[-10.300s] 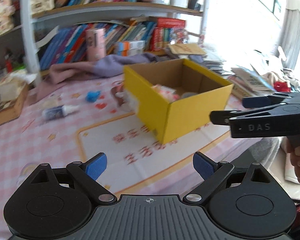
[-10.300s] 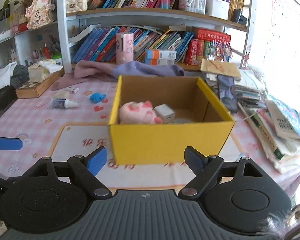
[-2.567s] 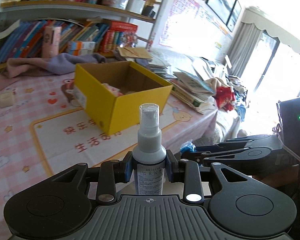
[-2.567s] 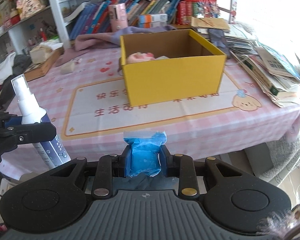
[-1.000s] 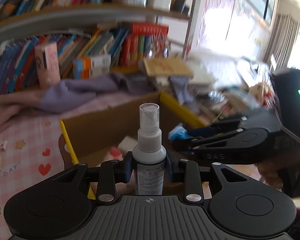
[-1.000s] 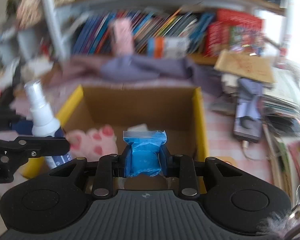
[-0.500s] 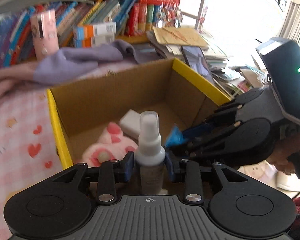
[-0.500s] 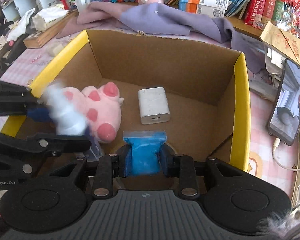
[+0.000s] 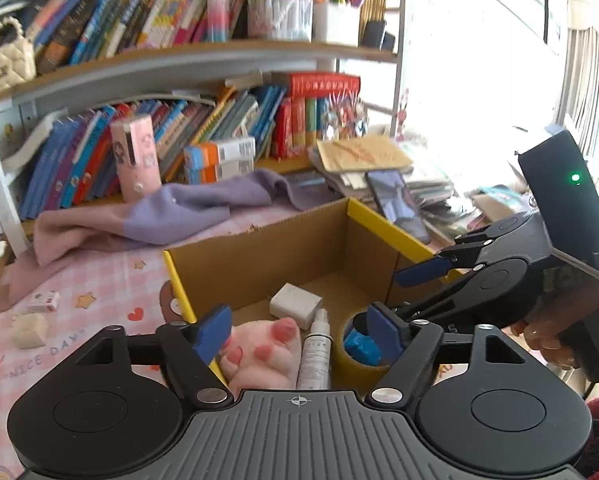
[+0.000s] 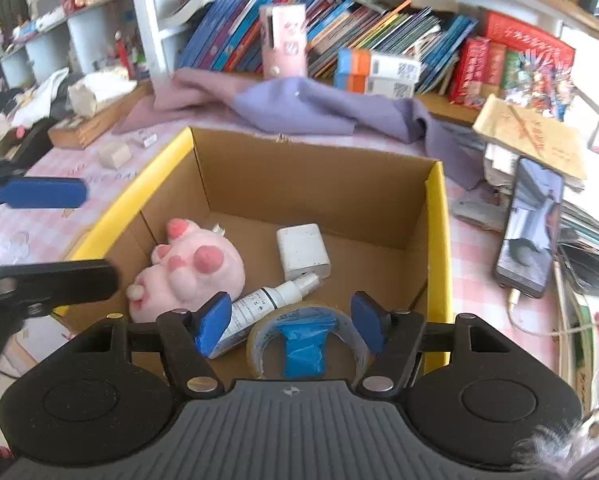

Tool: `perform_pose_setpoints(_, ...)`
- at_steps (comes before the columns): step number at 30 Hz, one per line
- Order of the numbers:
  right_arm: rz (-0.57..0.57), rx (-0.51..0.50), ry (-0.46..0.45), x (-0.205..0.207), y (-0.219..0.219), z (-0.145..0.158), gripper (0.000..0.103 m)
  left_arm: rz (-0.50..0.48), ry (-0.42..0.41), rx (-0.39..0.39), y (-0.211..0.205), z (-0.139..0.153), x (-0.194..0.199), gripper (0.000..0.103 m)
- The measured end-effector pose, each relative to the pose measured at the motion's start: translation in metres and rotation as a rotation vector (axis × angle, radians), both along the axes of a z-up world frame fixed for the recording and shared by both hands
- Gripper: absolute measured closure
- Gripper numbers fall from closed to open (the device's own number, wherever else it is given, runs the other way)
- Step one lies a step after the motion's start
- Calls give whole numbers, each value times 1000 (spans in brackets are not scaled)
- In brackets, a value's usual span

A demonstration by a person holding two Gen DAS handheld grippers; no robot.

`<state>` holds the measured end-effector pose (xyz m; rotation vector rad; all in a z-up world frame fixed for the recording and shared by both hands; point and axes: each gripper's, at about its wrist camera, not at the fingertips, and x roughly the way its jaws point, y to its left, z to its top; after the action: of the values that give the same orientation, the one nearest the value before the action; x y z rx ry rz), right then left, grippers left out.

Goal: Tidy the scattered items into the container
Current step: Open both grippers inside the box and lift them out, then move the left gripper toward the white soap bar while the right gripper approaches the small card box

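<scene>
The yellow cardboard box (image 10: pixel 439 240) holds a pink plush (image 10: pixel 191 268), a white charger (image 10: pixel 302 250), a spray bottle (image 10: pixel 267 300) lying on its side and a tape roll (image 10: pixel 259 340) with a blue bag (image 10: pixel 303 344) in its ring. Above the box's near side, my right gripper (image 10: pixel 289 322) has its jaws opening, the pads clear of the roll and bag below. My left gripper (image 9: pixel 299 332) hovers over the bottle (image 9: pixel 315 352) and plush (image 9: pixel 263 356), jaws opening and holding nothing. Each gripper shows in the other's view: the right gripper (image 9: pixel 411 292) and the left gripper (image 10: pixel 47 236).
On the pink checked cloth left of the box (image 9: pixel 175 280) lie a beige block (image 9: pixel 29 330) and a small white eraser (image 9: pixel 43 302). A purple cloth (image 10: pixel 319 108) and bookshelves stand behind. A phone (image 10: pixel 531 232) and stacked books lie to the right.
Both grippers let go over the box. The spray bottle dropped from the left gripper and lies flat inside. The blue bag fell from the right gripper into the tape roll.
</scene>
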<state>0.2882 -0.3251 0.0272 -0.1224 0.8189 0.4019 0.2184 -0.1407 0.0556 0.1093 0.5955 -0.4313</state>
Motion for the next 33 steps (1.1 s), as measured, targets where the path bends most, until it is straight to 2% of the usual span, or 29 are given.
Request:
perform_pose_setpoints(6,-71,17,-71,-30,8,18,35,28,-32,-54,21,5,-23,20)
perform_pose_setpoints(17,-279,6,-179,-100,34,27,30,54,-30,-62,71,-6,-63,16)
perform_pose_setpoints(21,-359,14,-180,-126,43,25,30,61,-38,-68,93,-8,-82,10)
perform_pose_setpoints(28,-446,-18,-192,-174,68,22,30,54,-6,-71,124,-17,-106,10)
perform_pose_setpoints(33,-490,-46,-208,-204,88,16,24,46,0,-61,143,-23,-125,9)
